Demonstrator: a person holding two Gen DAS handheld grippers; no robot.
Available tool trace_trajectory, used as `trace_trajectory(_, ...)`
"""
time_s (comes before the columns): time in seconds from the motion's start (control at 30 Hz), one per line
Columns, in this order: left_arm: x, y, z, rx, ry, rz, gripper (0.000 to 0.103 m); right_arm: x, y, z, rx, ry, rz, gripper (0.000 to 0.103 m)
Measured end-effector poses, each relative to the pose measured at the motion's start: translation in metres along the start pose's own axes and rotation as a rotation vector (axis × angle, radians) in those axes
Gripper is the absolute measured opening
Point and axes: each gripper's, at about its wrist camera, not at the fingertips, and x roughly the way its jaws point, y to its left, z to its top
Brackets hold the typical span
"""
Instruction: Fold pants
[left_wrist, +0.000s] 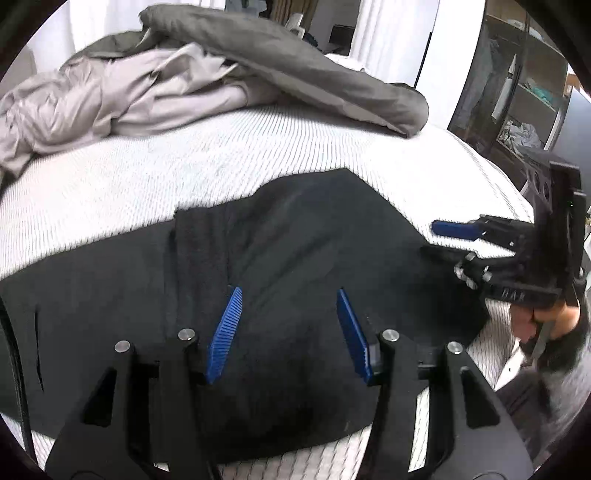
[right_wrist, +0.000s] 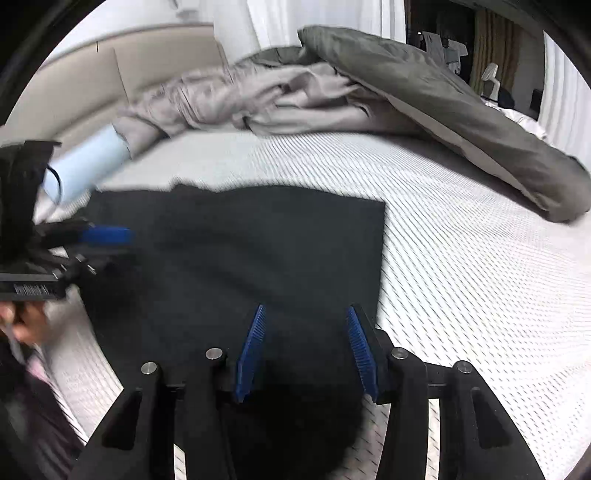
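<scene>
Black pants (left_wrist: 288, 266) lie folded on the white mattress (left_wrist: 184, 173), seen also in the right wrist view (right_wrist: 258, 251). My left gripper (left_wrist: 288, 295) is open, its blue pads spread just above the black fabric, holding nothing. My right gripper (right_wrist: 304, 314) is open over the near right part of the pants, holding nothing. The right gripper also shows in the left wrist view (left_wrist: 439, 240) at the pants' right edge. The left gripper shows in the right wrist view (right_wrist: 118, 247) at the pants' left edge.
A heap of grey bedding (left_wrist: 122, 96) and a dark grey duvet (left_wrist: 314, 70) lies at the far side of the mattress. A pale blue roll (right_wrist: 85, 162) sits at the left by the headboard (right_wrist: 92, 81). Dark shelves (left_wrist: 517, 92) stand beyond the bed's right edge.
</scene>
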Motion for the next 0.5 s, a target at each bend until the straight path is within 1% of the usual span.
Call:
trace_trajectory(0.03,0.008,-0.004,0.007,0.004,0.012,-0.002,0.05,0.007,0.004,0.007,0.004,0.0,0.011,0.048)
trace_trajectory(0.1,0.035,-0.007,0.017,0.009,0.056,-0.014,0.05,0.027,0.005,0.019,0.019,0.031,0.044,0.048)
trace_trajectory(0.13,0.048,-0.005,0.018,0.01,0.082,0.001,0.05,0.041,0.007,0.023,0.027,0.059,0.059,0.048)
trace_trajectory(0.17,0.058,-0.003,0.018,0.011,0.106,0.021,0.05,0.057,0.019,0.029,0.029,0.08,0.063,0.048)
trace_trajectory(0.2,0.069,0.001,0.015,0.016,0.128,0.042,0.049,0.066,0.03,0.028,0.019,0.094,0.05,0.048)
trace_trajectory(0.23,0.074,0.005,0.013,0.019,0.131,0.043,0.049,0.086,0.04,0.036,-0.008,0.114,0.03,0.048)
trace_trajectory(0.27,0.074,0.008,0.011,0.02,0.128,0.03,0.047,0.094,0.041,0.03,-0.059,0.144,-0.01,0.048)
trace_trajectory(0.3,0.071,0.013,0.011,0.02,0.124,0.018,0.047,0.103,0.051,0.032,-0.087,0.153,-0.053,0.048)
trace_trajectory(0.33,0.069,0.016,0.011,0.019,0.124,0.013,0.045,0.101,0.046,0.028,-0.109,0.152,-0.11,0.049)
trace_trajectory(0.43,0.062,0.025,0.007,0.017,0.115,-0.007,0.044,0.086,0.018,0.019,-0.059,0.16,-0.235,0.05)
trace_trajectory(0.47,0.059,0.026,0.005,0.019,0.115,-0.006,0.044,0.084,0.01,0.017,-0.037,0.161,-0.239,0.054)
trace_trajectory(0.5,0.057,0.026,0.004,0.02,0.112,0.0,0.044,0.079,0.0,0.014,0.002,0.156,-0.212,0.054)
